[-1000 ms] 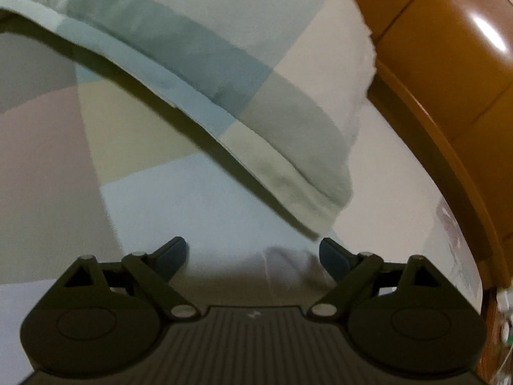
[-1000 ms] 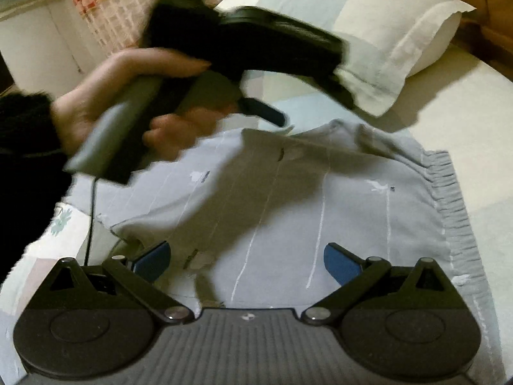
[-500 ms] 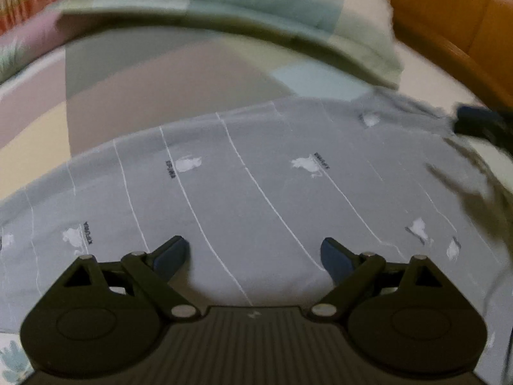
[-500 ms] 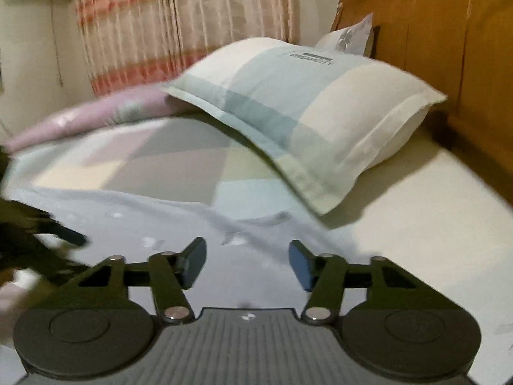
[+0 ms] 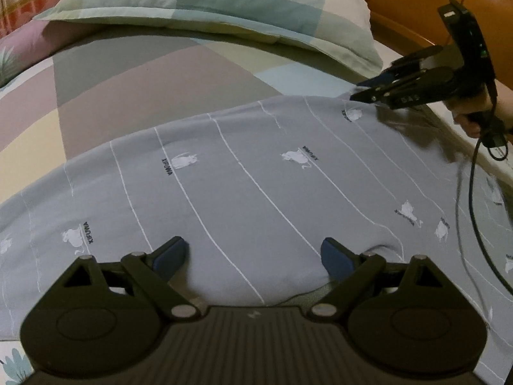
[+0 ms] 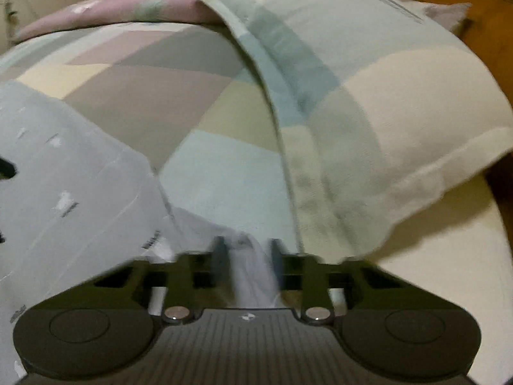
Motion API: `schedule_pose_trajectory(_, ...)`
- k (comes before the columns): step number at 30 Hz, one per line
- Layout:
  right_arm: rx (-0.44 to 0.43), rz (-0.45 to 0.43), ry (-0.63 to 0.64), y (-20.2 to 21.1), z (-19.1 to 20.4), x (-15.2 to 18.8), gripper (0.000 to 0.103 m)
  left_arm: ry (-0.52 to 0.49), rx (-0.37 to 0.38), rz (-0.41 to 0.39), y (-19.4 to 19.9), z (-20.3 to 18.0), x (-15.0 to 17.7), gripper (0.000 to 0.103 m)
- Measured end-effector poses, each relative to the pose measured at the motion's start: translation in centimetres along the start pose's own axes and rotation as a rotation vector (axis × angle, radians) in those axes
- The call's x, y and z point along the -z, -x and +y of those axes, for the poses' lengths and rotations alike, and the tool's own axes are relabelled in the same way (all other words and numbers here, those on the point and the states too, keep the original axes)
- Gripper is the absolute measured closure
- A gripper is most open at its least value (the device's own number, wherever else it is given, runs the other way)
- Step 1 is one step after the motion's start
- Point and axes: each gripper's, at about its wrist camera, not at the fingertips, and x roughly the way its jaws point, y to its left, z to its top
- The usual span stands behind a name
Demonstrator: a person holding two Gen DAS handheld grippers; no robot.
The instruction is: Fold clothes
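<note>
A grey garment (image 5: 256, 186) with white stripes and small white prints lies spread on the bed. My left gripper (image 5: 253, 253) is open, low over the garment's near part, with nothing between its fingers. My right gripper (image 6: 247, 253) is shut on a bunched corner of the grey garment (image 6: 80, 186). In the left wrist view the right gripper (image 5: 362, 96) pinches the garment's far right corner, close to the pillow.
A large checked pillow (image 5: 224, 3) lies at the head of the bed, also in the right wrist view (image 6: 384, 96). A wooden headboard (image 5: 416, 0) stands at the right. The checked bedsheet (image 5: 112, 89) lies around the garment. A cable (image 5: 471, 199) hangs from the right gripper.
My right gripper has dropped to the garment's far corner and shut on it. My left gripper has swung from the pillow down over the garment and stays open.
</note>
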Motion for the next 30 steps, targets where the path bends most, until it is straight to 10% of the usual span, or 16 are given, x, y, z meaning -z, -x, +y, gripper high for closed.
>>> schedule_pose_trajectory(6,0.131,-0.057,-0.095,0.1,-1.0,0.0,0.101,-0.008,0.016,0.019,0.6,0.1,-0.3,0.012)
schedule_pose_trajectory(13,0.105,-0.118,-0.188,4.4,-0.5,1.3,0.061,-0.056,-0.075,-0.016,2.4,1.4,-0.3,0.012)
schedule_pose_trajectory(16,-0.029,-0.061,-0.266,5.0,-0.5,2.5,0.06,-0.027,-0.103,-0.011,2.0,3.0,0.0,0.012)
schedule_pose_trajectory(23,0.067,-0.078,-0.495,2.8,-6.0,4.5,0.073,0.066,-0.08,0.043,1.9,5.3,1.3,0.011)
schedule_pose_trajectory(30,0.072,-0.071,-0.437,5.8,-2.2,3.4,0.053,0.071,-0.124,-0.025,3.9,6.7,0.3,0.011)
